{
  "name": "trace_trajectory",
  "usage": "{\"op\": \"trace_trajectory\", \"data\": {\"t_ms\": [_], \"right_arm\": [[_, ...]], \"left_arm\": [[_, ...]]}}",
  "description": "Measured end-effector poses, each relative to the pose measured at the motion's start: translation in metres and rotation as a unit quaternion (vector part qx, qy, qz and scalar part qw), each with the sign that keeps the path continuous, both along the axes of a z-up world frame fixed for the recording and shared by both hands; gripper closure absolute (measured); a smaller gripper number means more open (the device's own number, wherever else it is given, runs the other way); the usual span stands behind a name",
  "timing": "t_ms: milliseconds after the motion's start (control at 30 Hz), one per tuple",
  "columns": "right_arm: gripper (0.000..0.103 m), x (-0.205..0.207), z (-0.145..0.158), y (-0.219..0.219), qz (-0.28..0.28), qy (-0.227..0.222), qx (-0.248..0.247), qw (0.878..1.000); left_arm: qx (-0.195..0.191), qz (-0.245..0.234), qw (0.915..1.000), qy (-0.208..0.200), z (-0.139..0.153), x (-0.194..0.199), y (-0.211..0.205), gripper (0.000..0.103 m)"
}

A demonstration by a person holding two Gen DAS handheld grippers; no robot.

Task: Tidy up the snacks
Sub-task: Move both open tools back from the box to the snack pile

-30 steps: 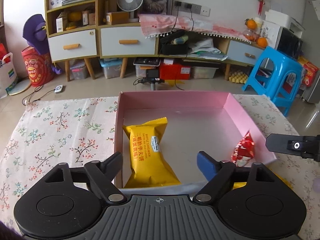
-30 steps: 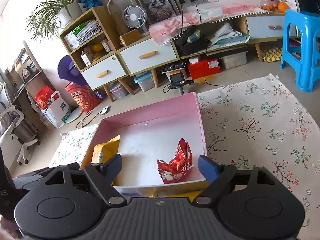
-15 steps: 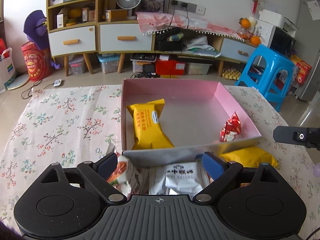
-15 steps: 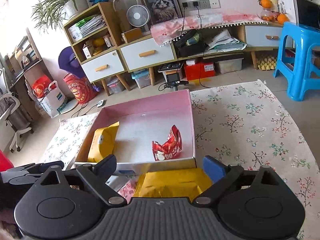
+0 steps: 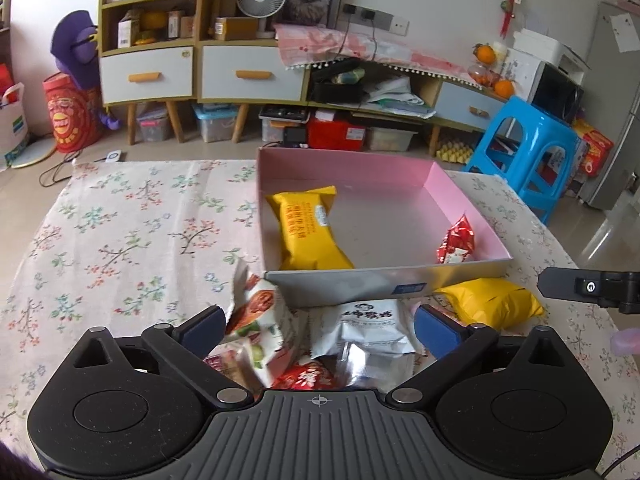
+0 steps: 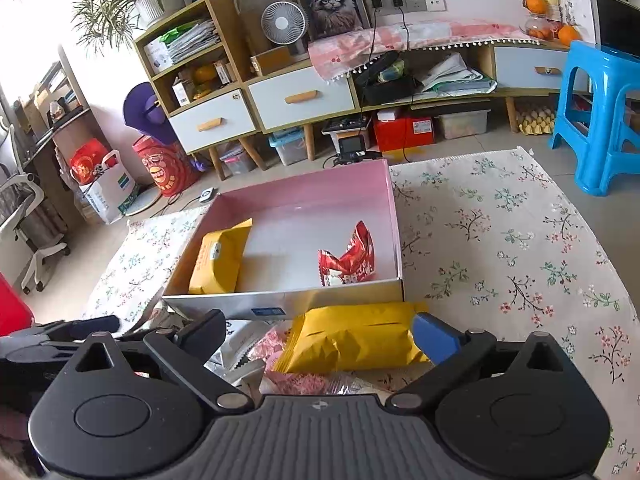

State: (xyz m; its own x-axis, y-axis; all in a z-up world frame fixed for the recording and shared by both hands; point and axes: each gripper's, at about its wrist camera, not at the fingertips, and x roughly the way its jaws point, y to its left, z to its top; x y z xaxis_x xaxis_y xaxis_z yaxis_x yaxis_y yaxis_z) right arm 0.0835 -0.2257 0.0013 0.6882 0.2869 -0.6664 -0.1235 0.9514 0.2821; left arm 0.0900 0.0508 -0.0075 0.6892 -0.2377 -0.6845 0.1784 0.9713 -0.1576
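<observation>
- Pink inside and silver-grey outside, a shallow open cardboard box [image 5: 384, 286] sits on a floral-print tablecloth [image 5: 132, 236], holding two snacks: a long yellow pillow pack [image 5: 306, 232] along its left wall and a crumpled red foil packet [image 5: 456, 242] at its near right corner.
- More snacks lie loose on the cloth against the box's near wall: a white pouch printed with food pictures [image 5: 256, 320], a silver foil pouch with black characters [image 5: 366, 330], a red wrapper [image 5: 306, 376] half hidden under them, and a second yellow pillow pack [image 5: 492, 306].
- The left gripper [image 5: 316, 326] has just been opening; its blue-tipped jaws stand wide apart, flanking the white and silver pouches without pressing either.
- The right gripper [image 6: 316, 334] has likewise just been opening; its jaws stand apart around the second yellow pack [image 6: 356, 340], one blue pad just beside the pack's end.
- Only the right wrist view shows a pink-patterned clear wrapper [image 6: 304, 380] under that pack, and the left gripper's black body at lower left.
- Only the left wrist view shows the printed pouch upright and the right gripper's finger entering from the right edge.
</observation>
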Motion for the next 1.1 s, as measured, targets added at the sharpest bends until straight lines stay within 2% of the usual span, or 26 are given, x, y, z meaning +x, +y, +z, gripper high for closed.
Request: {"op": "trace_trajectory", "data": {"t_ms": [233, 400, 800, 933, 1100], "right_arm": [[0.011, 0.001, -0.008, -0.001, -0.009, 0.016, -0.009, 1.000], [0.011, -0.006, -0.012, -0.002, 0.003, 0.024, -0.016, 1.000], [0.011, -0.022, -0.033, -0.023, 0.035, 0.039, -0.095, 0.994], [0.011, -0.023, -0.040, -0.029, 0.029, 0.048, -0.136, 0.989], [0.011, -0.027, -0.048, -0.028, 0.054, 0.054, -0.167, 0.983]], "left_arm": [[0.016, -0.009, 0.9996, 0.023, -0.008, -0.006, 0.010, 0.001], [0.008, -0.016, 0.9989, 0.044, -0.018, -0.013, 0.025, 0.001], [0.029, -0.118, 0.9909, 0.059, -0.047, -0.037, 0.021, 0.003], [0.035, -0.128, 0.9892, 0.063, -0.051, -0.037, 0.015, 0.005], [0.049, -0.136, 0.9875, 0.062, -0.054, -0.041, 0.008, 0.012]]}}
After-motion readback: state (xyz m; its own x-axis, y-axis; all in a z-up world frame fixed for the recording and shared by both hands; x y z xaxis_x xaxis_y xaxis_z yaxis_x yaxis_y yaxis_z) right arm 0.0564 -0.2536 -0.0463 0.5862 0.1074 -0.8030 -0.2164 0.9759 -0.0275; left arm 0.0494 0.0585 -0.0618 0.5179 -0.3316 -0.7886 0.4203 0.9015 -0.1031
